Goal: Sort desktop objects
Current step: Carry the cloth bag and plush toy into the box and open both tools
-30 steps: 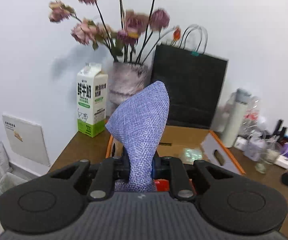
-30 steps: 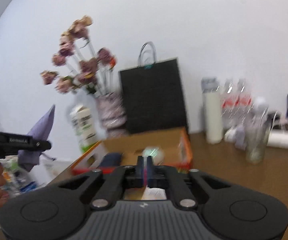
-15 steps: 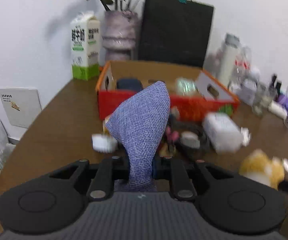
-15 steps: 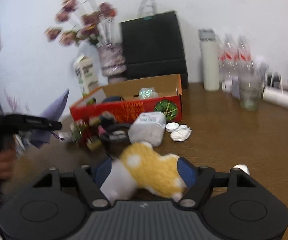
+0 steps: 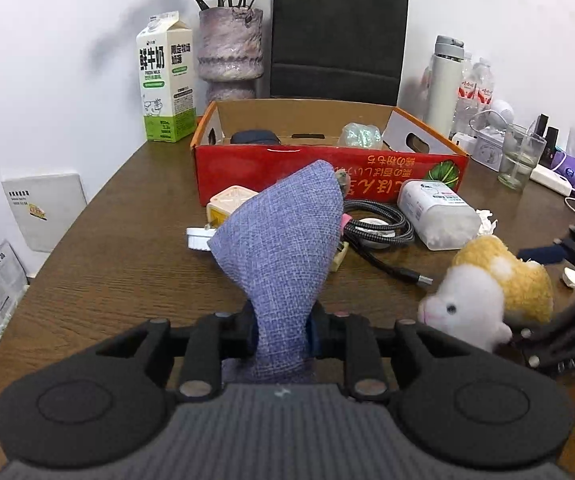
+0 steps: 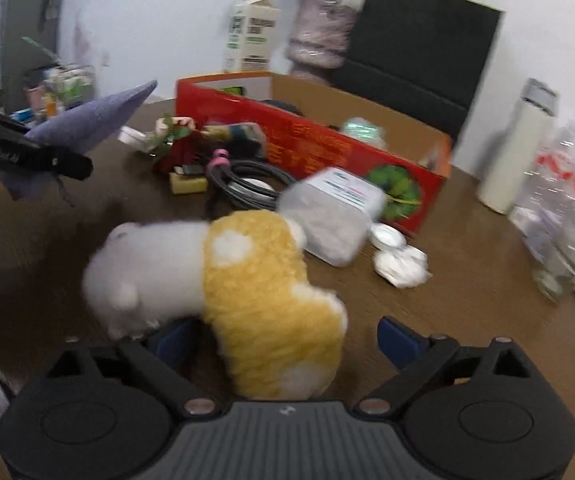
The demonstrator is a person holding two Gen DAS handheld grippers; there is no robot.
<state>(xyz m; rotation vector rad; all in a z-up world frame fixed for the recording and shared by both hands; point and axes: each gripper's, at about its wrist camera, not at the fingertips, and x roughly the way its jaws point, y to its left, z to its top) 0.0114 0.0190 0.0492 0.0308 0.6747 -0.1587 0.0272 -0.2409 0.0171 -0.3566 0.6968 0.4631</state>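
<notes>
My left gripper (image 5: 281, 332) is shut on the narrow end of a purple-blue woven cloth pouch (image 5: 283, 240), which stands up between the pads; its jaws are opening. The pouch (image 6: 95, 118) also shows at the left of the right wrist view. A yellow and white plush toy (image 6: 247, 276) lies on the brown table between the wide jaws of my right gripper (image 6: 287, 340), which are opening; the right pad stands clear of it. In the left wrist view the toy (image 5: 487, 292) sits low right. A red cardboard box (image 5: 327, 160) stands open behind.
A coiled black cable (image 5: 379, 228), a lying plastic jar (image 5: 439, 212), a small cream box (image 5: 231, 200) and crumpled tissue (image 6: 401, 264) lie before the box. Milk carton (image 5: 165, 76), vase (image 5: 229, 48), black paper bag (image 5: 339, 36), white flask (image 5: 445, 88) and glass (image 5: 521, 156) line the back.
Both grippers sank and tilted from the wall down to the table. My right gripper went from shut to wide open around the plush toy. The left kept the pouch.
</notes>
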